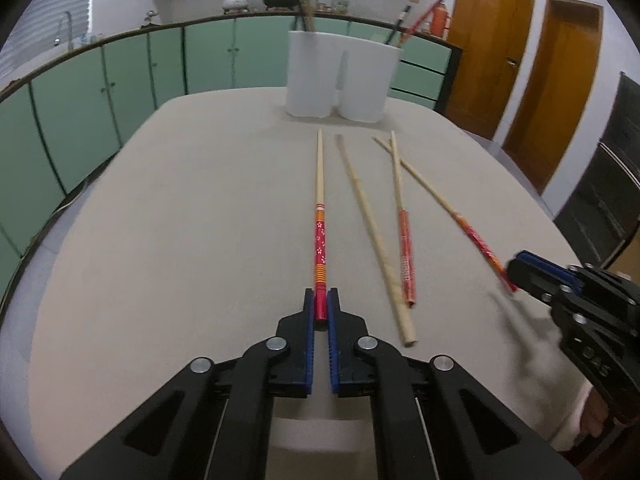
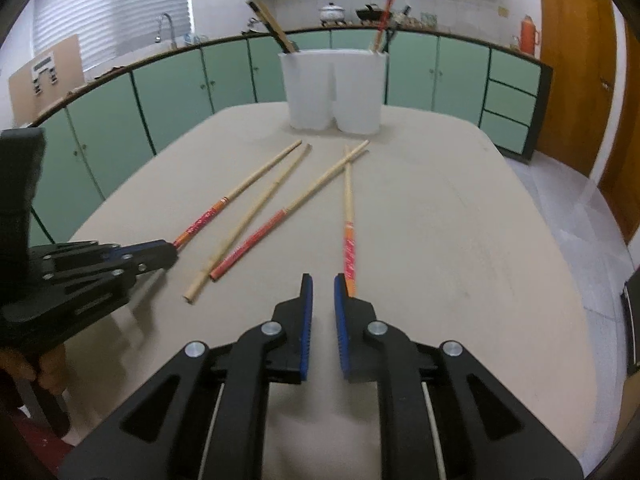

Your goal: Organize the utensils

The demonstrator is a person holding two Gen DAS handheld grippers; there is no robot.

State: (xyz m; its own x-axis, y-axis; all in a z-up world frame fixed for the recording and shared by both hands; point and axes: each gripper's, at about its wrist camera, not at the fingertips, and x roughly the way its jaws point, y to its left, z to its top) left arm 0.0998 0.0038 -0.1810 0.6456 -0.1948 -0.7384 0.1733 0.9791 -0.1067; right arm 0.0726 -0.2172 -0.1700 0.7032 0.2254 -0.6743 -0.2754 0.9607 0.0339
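Observation:
Several chopsticks lie on the beige table (image 1: 180, 220). My left gripper (image 1: 321, 300) is shut on the red end of a red-handled chopstick (image 1: 320, 216); the same gripper (image 2: 170, 254) and chopstick (image 2: 240, 192) show in the right wrist view. My right gripper (image 2: 320, 284) is open, and another red-handled chopstick (image 2: 349, 216) runs just beside its right finger, outside the gap. The right gripper also shows in the left wrist view (image 1: 516, 270). A plain chopstick (image 1: 372, 232) and a further red-handled one (image 1: 404, 240) lie between. A white two-part holder (image 1: 342, 76) with chopsticks stands at the far edge.
Green cabinets (image 1: 120, 80) with a counter run behind the table. Wooden doors (image 1: 552, 80) stand at the right. The table's right edge (image 2: 560, 240) drops to a tiled floor. A hand holds each gripper's handle.

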